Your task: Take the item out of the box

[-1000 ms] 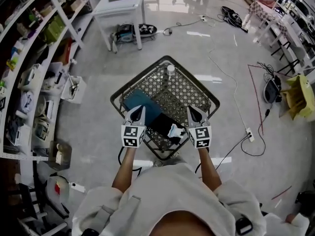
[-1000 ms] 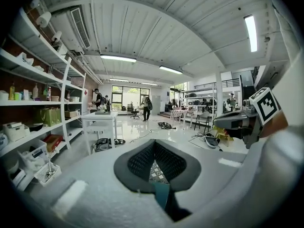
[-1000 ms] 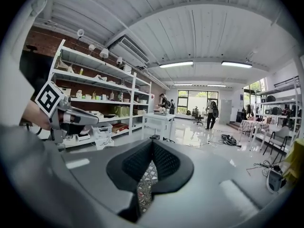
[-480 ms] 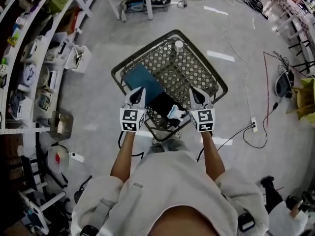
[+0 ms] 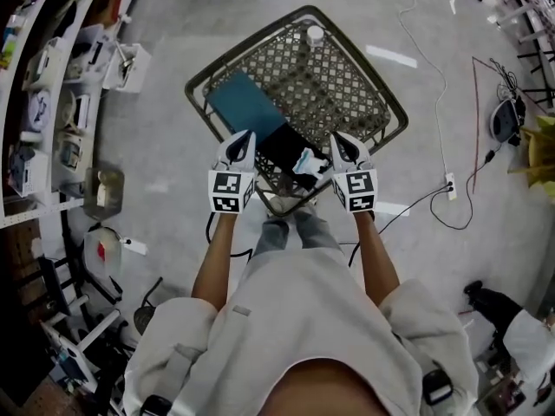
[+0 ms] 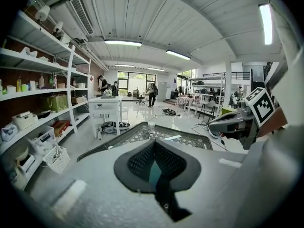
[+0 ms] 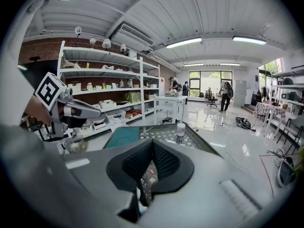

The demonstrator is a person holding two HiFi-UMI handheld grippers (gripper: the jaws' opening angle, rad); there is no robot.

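**A:** So what's different from a second ago?

**B:** Both grippers dropped. The left gripper (image 5: 244, 141) and right gripper (image 5: 342, 142) were hanging higher over the near corner of the table (image 5: 338, 85). Now they've come down on either side of the box (image 5: 279, 148), and the person has leaned in over it.

**A:** Grabbing anything yet?

**B:** Nope. Both pairs of jaws are pinched together with nothing in them. Each gripper's own view shows the pads meeting, with just mesh behind. So I'd call this the approach only, and one of them has to open up before anything comes out.

**A:** And the item?

**B:** Not out yet. The item (image 5: 305, 159) sits at the box's right end, just beside the right gripper. It's small and white with a blue bit, kind of crumpled-looking, and honestly too tiny in the head view to say what it is. The box is black, and a teal panel (image 5: 245, 107) lies flat against its far-left side on the mesh.
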